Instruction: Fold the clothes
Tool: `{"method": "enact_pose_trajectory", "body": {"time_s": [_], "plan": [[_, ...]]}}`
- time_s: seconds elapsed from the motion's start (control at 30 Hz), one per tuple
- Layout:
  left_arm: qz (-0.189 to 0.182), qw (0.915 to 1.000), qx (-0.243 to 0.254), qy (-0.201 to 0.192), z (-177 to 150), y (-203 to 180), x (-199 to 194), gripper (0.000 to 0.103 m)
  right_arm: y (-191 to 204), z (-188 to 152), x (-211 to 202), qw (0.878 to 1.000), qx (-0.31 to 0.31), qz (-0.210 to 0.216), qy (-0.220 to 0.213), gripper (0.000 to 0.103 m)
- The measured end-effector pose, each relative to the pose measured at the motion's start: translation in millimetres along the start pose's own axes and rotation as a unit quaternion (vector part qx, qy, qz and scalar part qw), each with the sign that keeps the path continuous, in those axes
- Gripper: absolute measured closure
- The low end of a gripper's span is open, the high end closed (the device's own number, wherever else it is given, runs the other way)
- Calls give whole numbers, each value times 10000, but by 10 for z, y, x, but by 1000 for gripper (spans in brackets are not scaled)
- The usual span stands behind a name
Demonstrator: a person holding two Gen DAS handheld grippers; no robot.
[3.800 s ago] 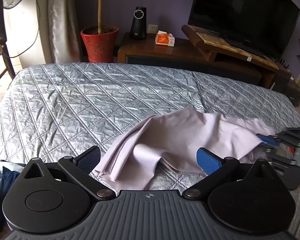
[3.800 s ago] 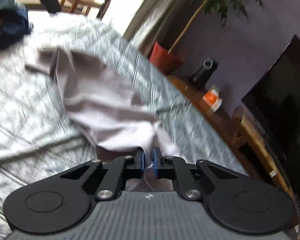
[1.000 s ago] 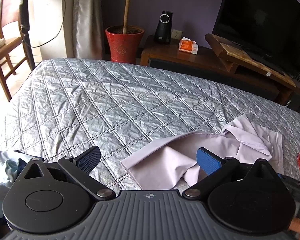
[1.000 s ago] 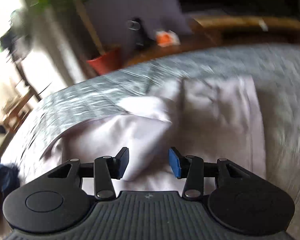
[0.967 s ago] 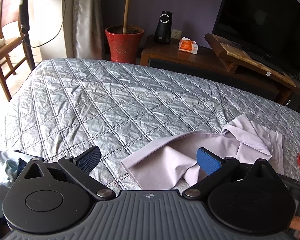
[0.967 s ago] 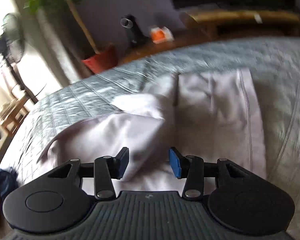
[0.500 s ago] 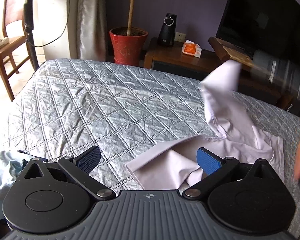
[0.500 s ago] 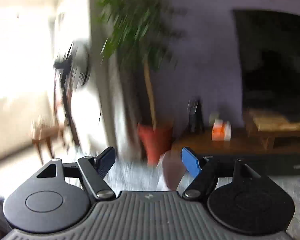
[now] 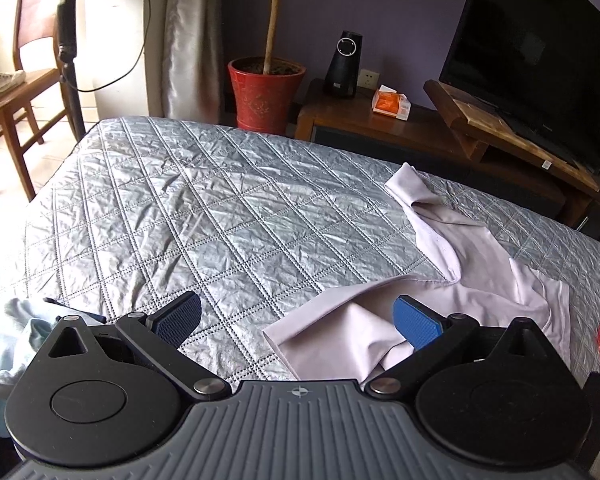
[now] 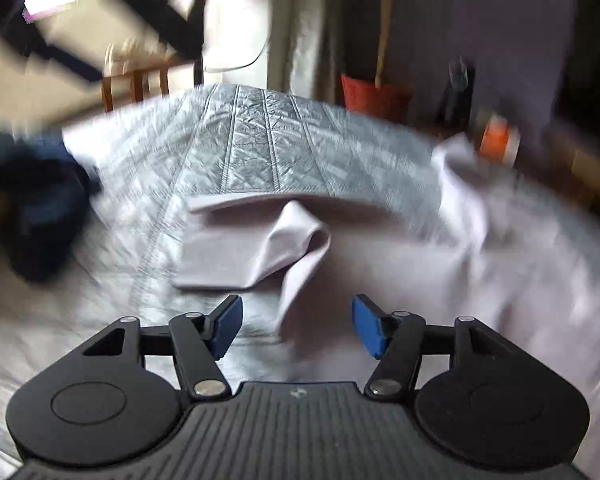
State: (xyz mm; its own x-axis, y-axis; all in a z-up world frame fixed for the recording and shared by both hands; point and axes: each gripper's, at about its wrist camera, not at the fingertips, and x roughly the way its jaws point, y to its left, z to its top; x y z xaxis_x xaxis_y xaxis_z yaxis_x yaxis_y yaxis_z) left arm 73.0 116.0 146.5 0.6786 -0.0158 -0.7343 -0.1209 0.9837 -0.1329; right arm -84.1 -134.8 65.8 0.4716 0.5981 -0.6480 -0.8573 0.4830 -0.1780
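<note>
both grippers, left [image 9: 296, 322] and right [image 10: 296, 328], gape empty over the rumpled garment [image 9: 452, 280], mid-spread; next, a corner needs pinching.

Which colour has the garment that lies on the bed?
The garment is pale lilac, plain, without pattern. The left wrist view shows it best.

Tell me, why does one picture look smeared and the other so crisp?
Right wrist view: motion blur smears the bedspread and pale garment, sharp only on the gripper's fingers. Left wrist view: sharp, daylit from the left, fisheye-bent at the edges, television dark.
</note>
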Motion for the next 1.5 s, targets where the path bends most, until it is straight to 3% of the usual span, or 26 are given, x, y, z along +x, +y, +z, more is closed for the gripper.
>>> {"method": "enact_pose_trajectory", "body": {"time_s": [0.17,0.33,0.4,0.47,0.5,0.53,0.6,0.7,0.77,0.87,0.9,0.93,0.97,1.07,1.13,1.23,1.3,1.4,1.5], "plan": [[22,10000,-81,8,5,36,-2,0,230,-105,-18,9842,-1711,-422,-186,42],[51,10000,4,52,-1,-4,16,0,417,29,127,9600,-2742,-483,-298,37],[63,10000,9,62,-2,-2,19,0,429,130,235,9576,-2834,-403,-325,35],[76,10000,-21,52,2,13,17,0,382,222,319,9640,-2640,-145,-295,38],[84,9999,-36,45,6,22,15,0,352,262,355,9678,-2504,17,-270,51],[93,9999,-53,39,10,33,11,0,319,297,387,9724,-2314,185,-225,74],[115,9999,-82,27,16,51,4,0,236,331,414,9851,-1643,502,-128,94],[146,9998,-143,5,32,82,-4,0,139,356,418,9932,-568,1012,-113,96],[157,9997,-190,-13,39,102,-15,0,87,361,384,9885,276,1471,-197,97],[174,9996,-232,-10,44,123,-19,0,196,339,335,9775,810,1940,-161,94],[178,9995,-244,-10,45,130,-21,0,239,309,299,9746,881,2049,-174,88],[177,9995,-247,-14,46,138,-27,0,282,279,264,9716,952,2158,-187,70],[176,9995,-251,-18,46,145,-32,0,315,250,203,9713,953,2168,-216,64],[172,9995,-262,-29,47,167,-49,0,247,134,-125,9811,855,1679,-436,61],[192,9993,-315,-37,56,203,-57,0,55,-23,-347,9893,931,1043,-423,48],[235,9988,-429,-45,65,261,-67,0,-213,-321,-576,9976,695,-6,-9,47],[253,9986,-467,-51,66,278,-70,0,-346,-501,-675,9973,433,-473,355,46],[267,9986,-452,-30,65,253,-51,0,-432,-668,-767,9956,-78,-777,514,27],[266,9990,-370,1,53,203,-25,0,-444,-706,-740,9920,-562,-954,604,25]]}}
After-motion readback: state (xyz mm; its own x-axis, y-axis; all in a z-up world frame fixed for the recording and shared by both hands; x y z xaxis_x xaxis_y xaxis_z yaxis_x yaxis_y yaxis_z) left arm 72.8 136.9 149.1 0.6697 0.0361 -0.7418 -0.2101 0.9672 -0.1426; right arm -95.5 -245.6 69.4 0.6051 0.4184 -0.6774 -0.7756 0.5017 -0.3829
